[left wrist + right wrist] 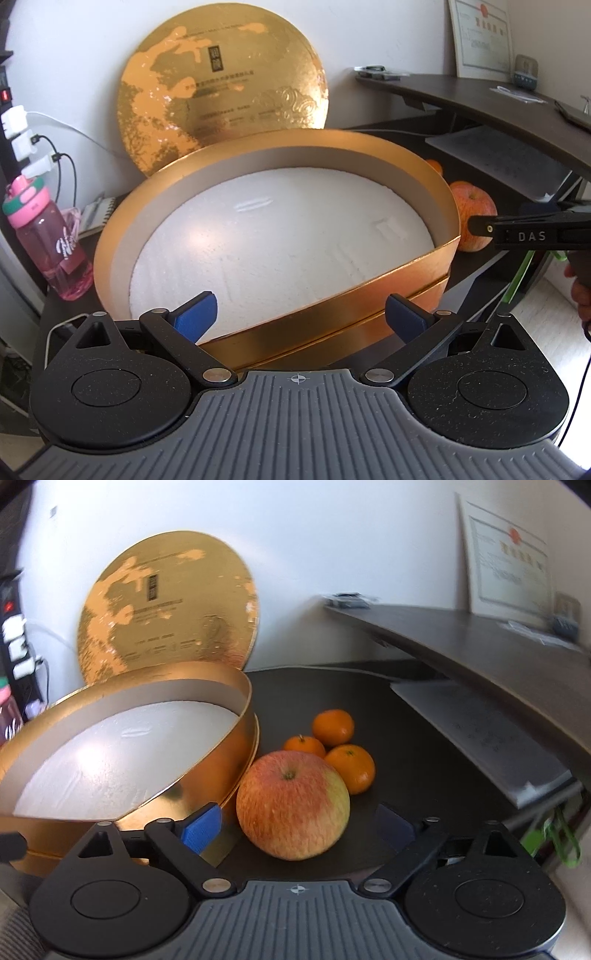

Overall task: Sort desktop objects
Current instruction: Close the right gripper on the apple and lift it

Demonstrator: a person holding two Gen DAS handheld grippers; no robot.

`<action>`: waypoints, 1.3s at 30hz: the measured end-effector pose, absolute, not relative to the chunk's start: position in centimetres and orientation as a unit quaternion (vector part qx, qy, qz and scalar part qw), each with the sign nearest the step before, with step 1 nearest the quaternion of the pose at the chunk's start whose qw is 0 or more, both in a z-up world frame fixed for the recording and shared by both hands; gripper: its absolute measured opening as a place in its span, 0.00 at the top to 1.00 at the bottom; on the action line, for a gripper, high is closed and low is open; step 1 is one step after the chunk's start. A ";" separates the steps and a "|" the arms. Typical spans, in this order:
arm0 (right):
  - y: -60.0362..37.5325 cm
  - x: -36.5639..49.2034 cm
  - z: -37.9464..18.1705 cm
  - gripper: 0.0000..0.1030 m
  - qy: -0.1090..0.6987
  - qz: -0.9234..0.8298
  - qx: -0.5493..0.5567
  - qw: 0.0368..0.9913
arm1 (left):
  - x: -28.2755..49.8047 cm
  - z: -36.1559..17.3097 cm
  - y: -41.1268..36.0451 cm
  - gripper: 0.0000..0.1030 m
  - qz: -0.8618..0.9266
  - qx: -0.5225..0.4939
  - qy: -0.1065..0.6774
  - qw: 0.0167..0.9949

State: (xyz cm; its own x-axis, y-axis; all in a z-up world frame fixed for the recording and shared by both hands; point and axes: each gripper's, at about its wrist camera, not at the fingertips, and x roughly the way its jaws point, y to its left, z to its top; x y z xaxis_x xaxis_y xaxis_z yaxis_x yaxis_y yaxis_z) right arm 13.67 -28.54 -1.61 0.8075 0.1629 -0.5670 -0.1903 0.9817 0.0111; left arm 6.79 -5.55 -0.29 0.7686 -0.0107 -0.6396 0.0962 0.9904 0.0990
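Note:
A round gold box [122,236] with a white foam floor stands open on the dark desk. Its gold lid [221,92] leans on the wall behind it. My left gripper [301,319] is open, its blue pads [197,317] apart over the box's near rim and holding nothing. Just right of the box lie a red-yellow apple [291,805] and three tangerines [333,727]. My right gripper [298,829] is open, low around the apple, with a small gap between each pad and the fruit. One black finger [517,234] of it shows from the side in the left wrist view, in front of the apple [474,210].
A pink water bottle [48,240], a notebook [96,214] and a power strip with plugs [18,129] sit left of the box. A raised dark shelf [480,653] with a framed certificate [506,561] runs along the right, over a white slab [480,738].

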 end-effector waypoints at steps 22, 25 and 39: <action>-32.0 17.7 -4.5 0.17 0.298 0.232 -0.003 0.926 | 7.4 -0.9 -6.1 0.03 -0.025 0.069 0.347 0.935; -32.0 17.2 -4.4 0.19 0.292 0.230 -0.003 0.928 | 7.4 -0.9 -6.2 0.03 -0.025 0.070 0.348 0.935; -31.8 16.8 -4.0 0.14 0.284 0.166 0.014 0.944 | 6.9 -0.9 -6.1 0.03 -0.024 0.067 0.345 0.936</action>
